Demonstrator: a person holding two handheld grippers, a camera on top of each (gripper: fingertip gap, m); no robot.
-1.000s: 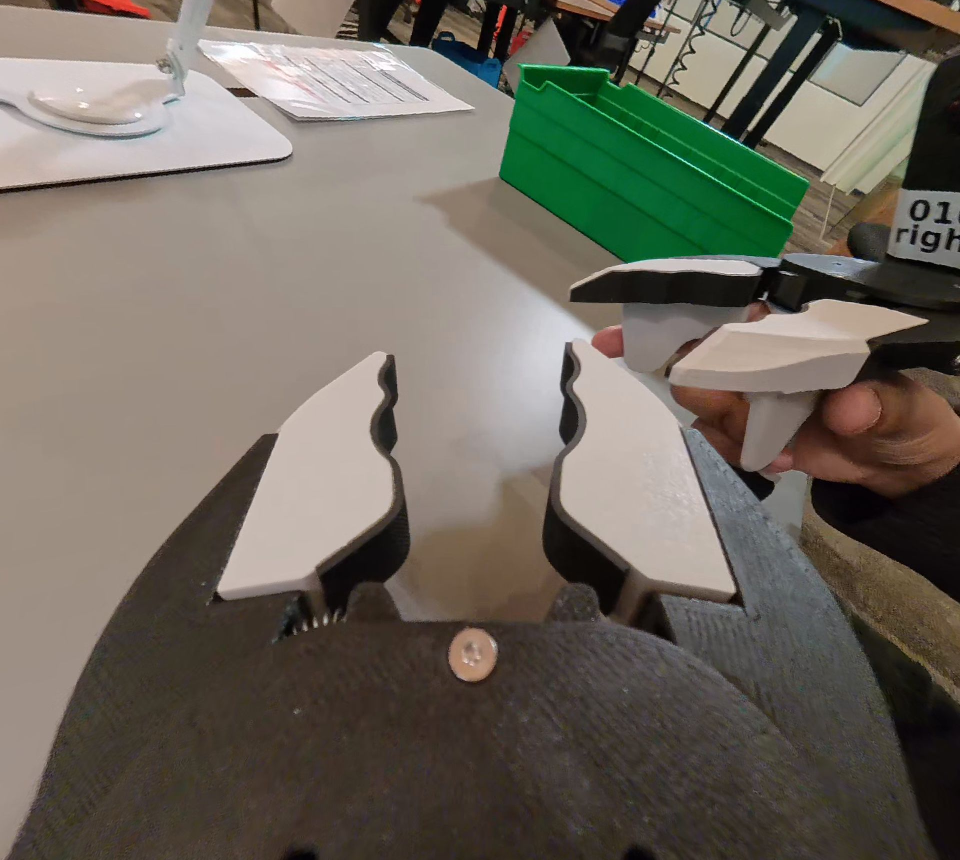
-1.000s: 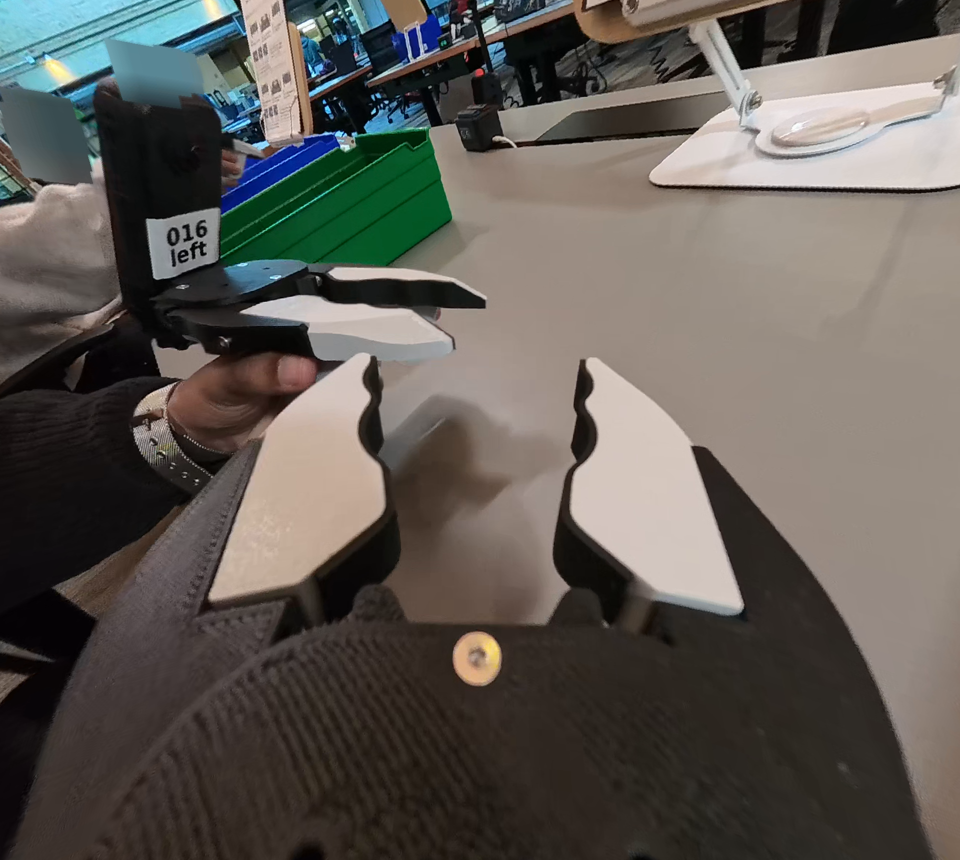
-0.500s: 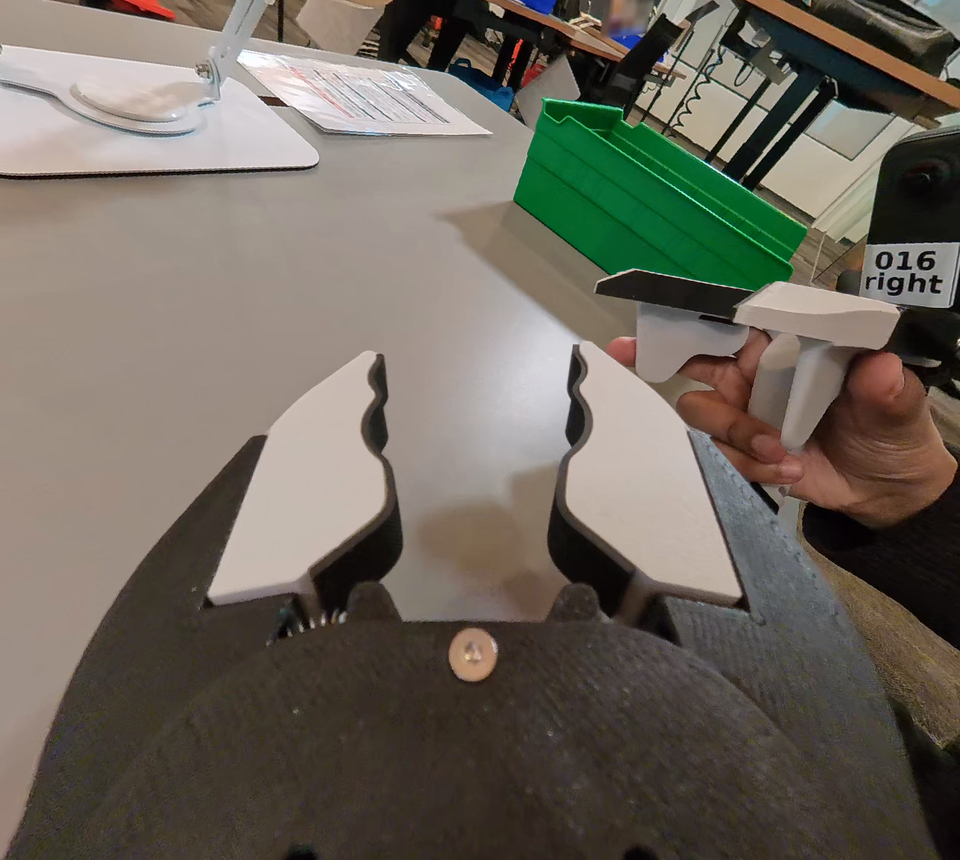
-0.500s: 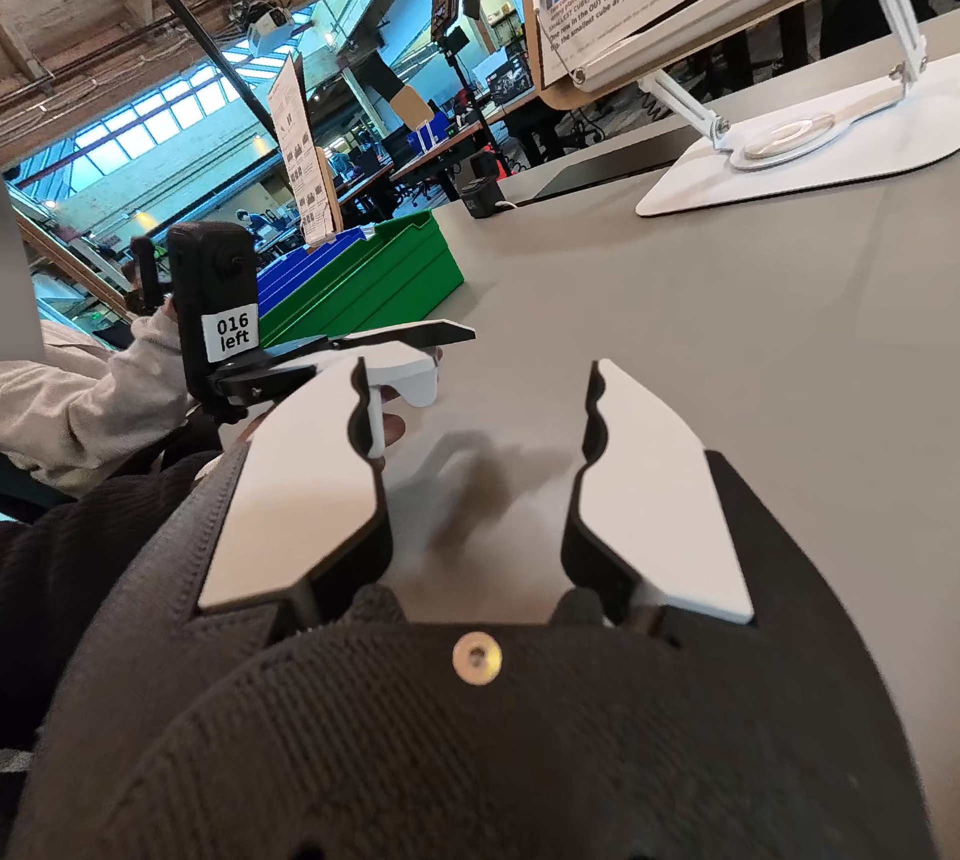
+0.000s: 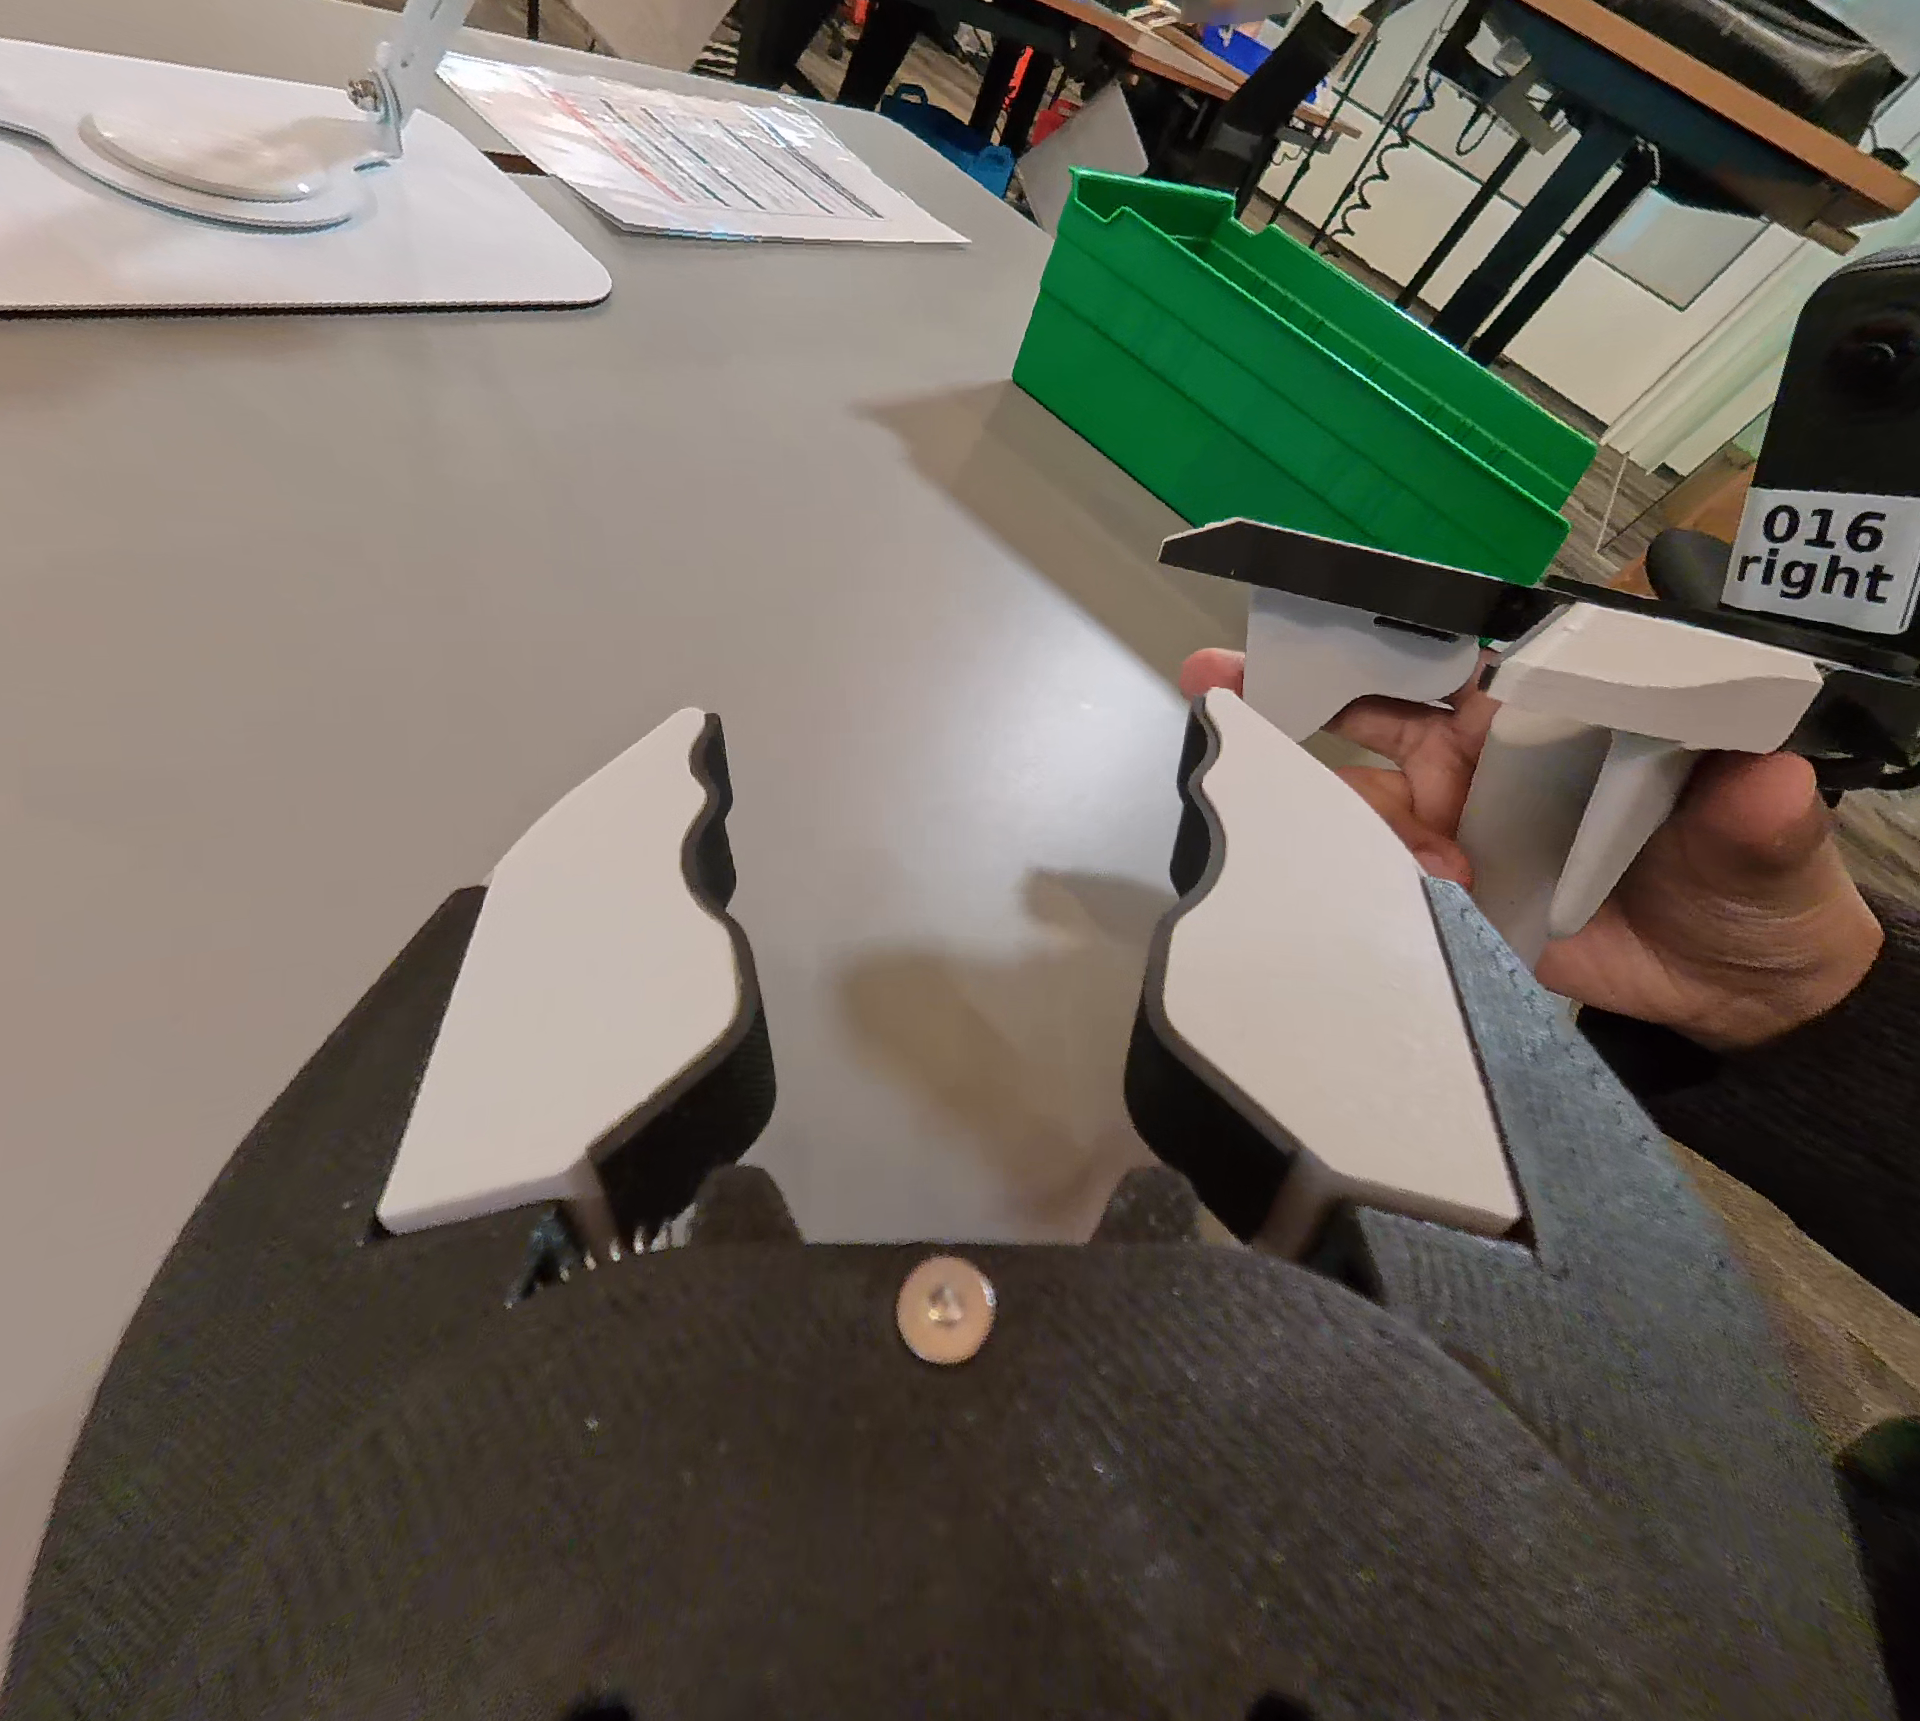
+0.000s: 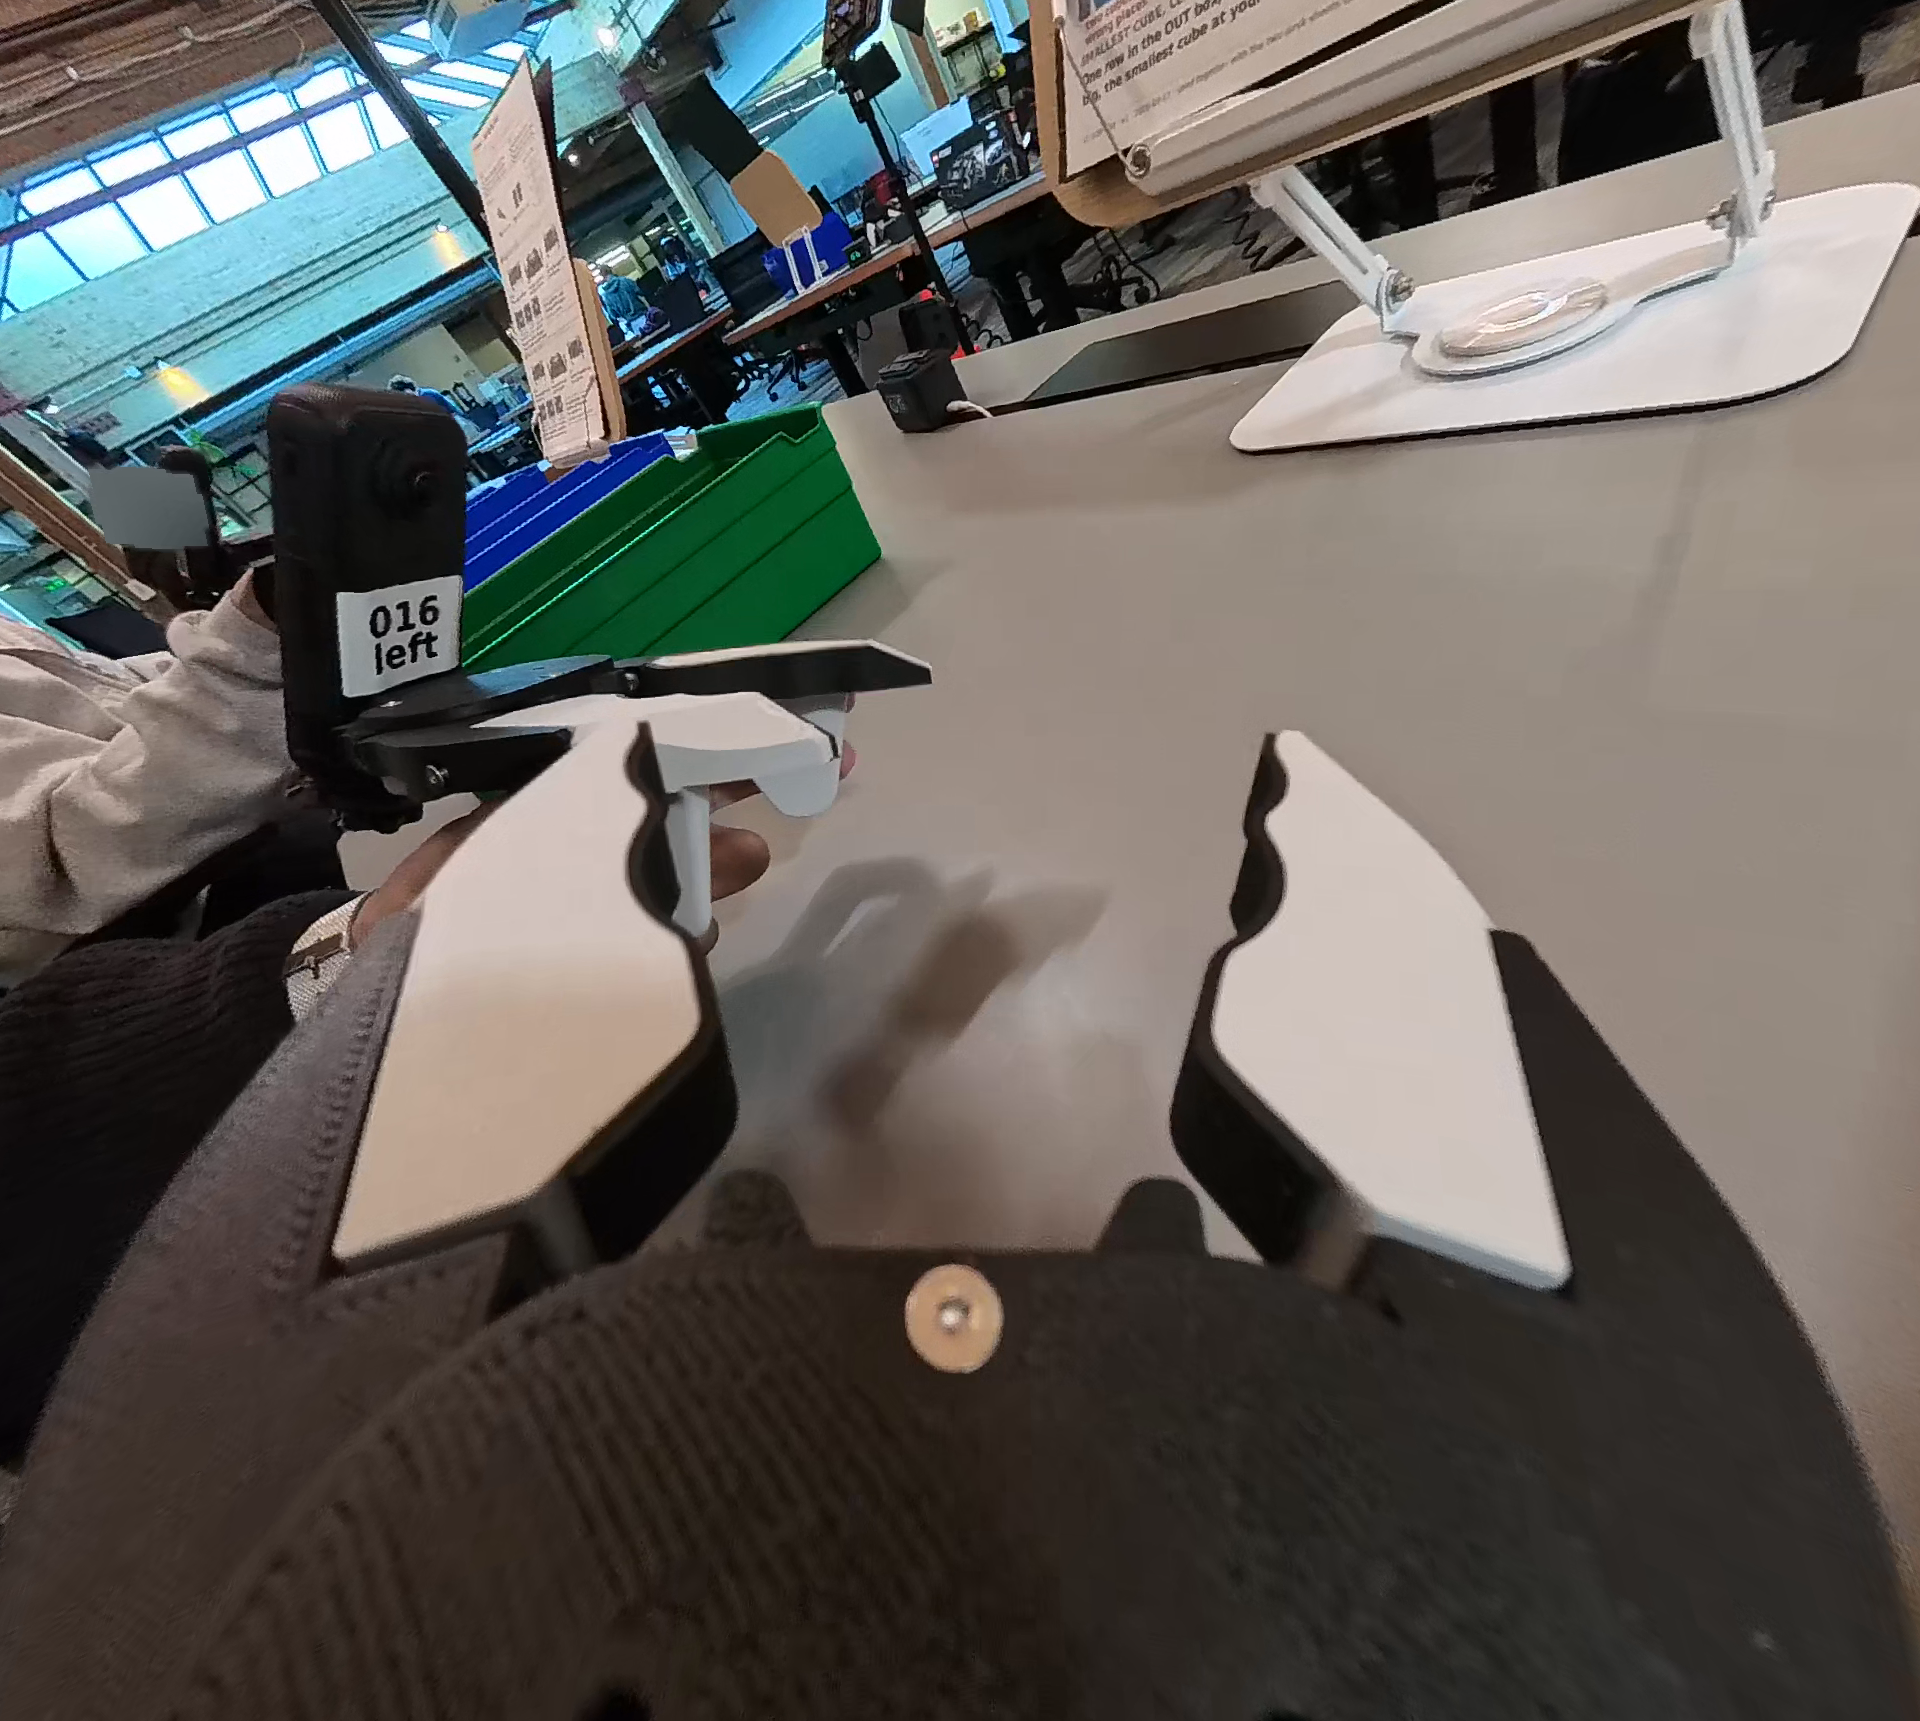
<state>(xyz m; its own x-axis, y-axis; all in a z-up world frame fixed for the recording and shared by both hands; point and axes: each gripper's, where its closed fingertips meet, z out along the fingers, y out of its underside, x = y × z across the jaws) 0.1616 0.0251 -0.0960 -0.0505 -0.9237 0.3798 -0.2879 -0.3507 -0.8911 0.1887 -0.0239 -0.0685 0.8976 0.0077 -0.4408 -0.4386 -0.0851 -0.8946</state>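
Both tongs, left tongs (image 5: 951, 772) and right tongs (image 6: 951, 793), hover spread and empty over the grey counter (image 5: 436, 549), a green bin (image 5: 1288, 393) seemingly just beyond.

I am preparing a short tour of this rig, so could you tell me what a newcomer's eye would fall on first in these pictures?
First, the two open, empty tools held side by side over the bare grey table: the left tool and the right tool. Next, the bright green bin at the table's right edge in the left wrist view, and another green bin at its left edge in the right wrist view. Last, the white stand carrying an instruction board at the far side.
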